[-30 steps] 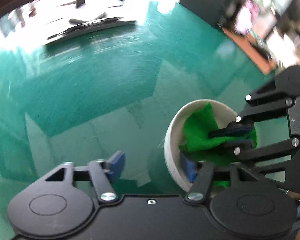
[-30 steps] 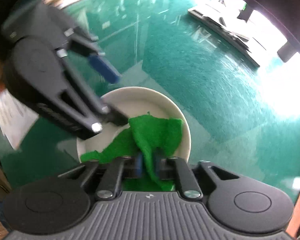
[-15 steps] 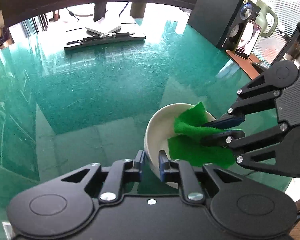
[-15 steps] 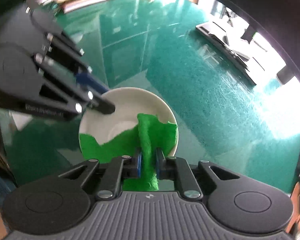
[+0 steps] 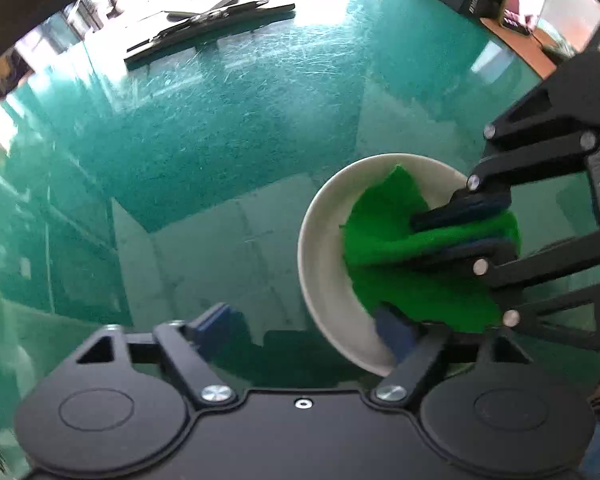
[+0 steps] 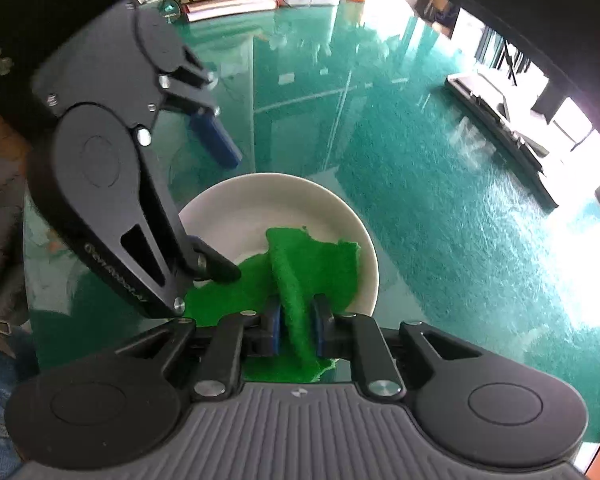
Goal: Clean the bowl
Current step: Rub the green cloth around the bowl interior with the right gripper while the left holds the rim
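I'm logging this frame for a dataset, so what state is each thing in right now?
Bowl: upright on the table, cloth partly inside, near rim between the left tongs' fingers.
Cloth: crumpled, pinched in the right tongs, draped over the bowl's near rim.
Left tongs: open, straddling the bowl rim.
Right tongs: shut on the cloth.
Table: glossy, scratched.

1 white bowl (image 6: 278,216), 1 green cloth (image 6: 312,268), 2 grippers, 1 green glass table (image 5: 220,128).
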Demonstrator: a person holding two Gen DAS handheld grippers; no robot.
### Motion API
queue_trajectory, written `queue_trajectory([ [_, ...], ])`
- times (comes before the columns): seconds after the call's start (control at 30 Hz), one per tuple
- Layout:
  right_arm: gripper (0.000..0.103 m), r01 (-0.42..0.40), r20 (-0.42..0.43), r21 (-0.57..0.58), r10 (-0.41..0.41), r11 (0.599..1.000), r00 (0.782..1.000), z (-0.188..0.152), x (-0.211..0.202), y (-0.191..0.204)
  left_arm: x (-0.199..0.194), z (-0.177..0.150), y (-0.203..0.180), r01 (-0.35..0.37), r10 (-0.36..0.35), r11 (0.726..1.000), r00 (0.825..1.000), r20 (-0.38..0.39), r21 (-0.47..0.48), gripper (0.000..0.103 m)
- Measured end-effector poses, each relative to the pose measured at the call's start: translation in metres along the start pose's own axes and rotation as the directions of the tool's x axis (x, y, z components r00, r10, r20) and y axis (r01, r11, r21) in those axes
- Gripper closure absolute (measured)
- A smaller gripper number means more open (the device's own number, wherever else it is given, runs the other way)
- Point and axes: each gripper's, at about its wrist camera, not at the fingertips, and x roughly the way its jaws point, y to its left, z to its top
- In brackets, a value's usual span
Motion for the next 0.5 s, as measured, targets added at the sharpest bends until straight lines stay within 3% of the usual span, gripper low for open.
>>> queue_trajectory([
  [0.07,0.063,-0.008,0.017,-0.019,0.008,1.0,1.0,-0.001,0.0,0.004,0.0,0.001,0.002,-0.021,0.021,1.0,1.0,-0.005,0.022,0.007],
  [0.17,0.062,-0.004,0.039,-0.05,0.006,0.999,0.999,-0.003,0.001,0.01,-0.001,0.006,-0.002,-0.064,0.065,0.992,0.998,-0.01,0.106,0.005],
  [0.2,0.062,0.002,0.043,-0.065,0.001,0.998,0.999,-0.003,0.002,0.012,-0.001,0.007,-0.004,-0.074,0.076,0.988,0.997,-0.011,0.135,0.014],
  [0.23,0.062,-0.002,0.044,-0.07,0.005,0.998,0.999,-0.002,0.002,0.012,-0.002,0.009,-0.002,-0.036,0.039,0.99,0.999,-0.019,0.134,0.022],
  [0.3,0.061,-0.006,0.044,-0.072,0.009,0.997,0.999,0.0,0.002,0.011,-0.002,0.015,0.002,0.032,-0.027,0.994,0.999,-0.046,0.106,0.063],
  [0.37,0.062,0.002,0.035,-0.064,0.001,0.998,0.999,0.002,0.002,0.011,-0.002,0.024,0.009,0.116,-0.111,0.992,0.99,-0.09,0.058,0.081],
  [0.43,0.066,0.022,0.016,-0.056,-0.021,0.998,1.0,0.005,0.004,0.013,-0.002,0.03,0.003,0.125,-0.111,0.982,0.989,-0.102,0.142,0.079],
  [0.5,0.085,0.055,-0.009,-0.066,-0.056,0.996,0.998,0.008,0.006,0.015,-0.001,0.032,0.002,0.14,-0.118,0.967,0.987,-0.111,0.214,0.079],
])
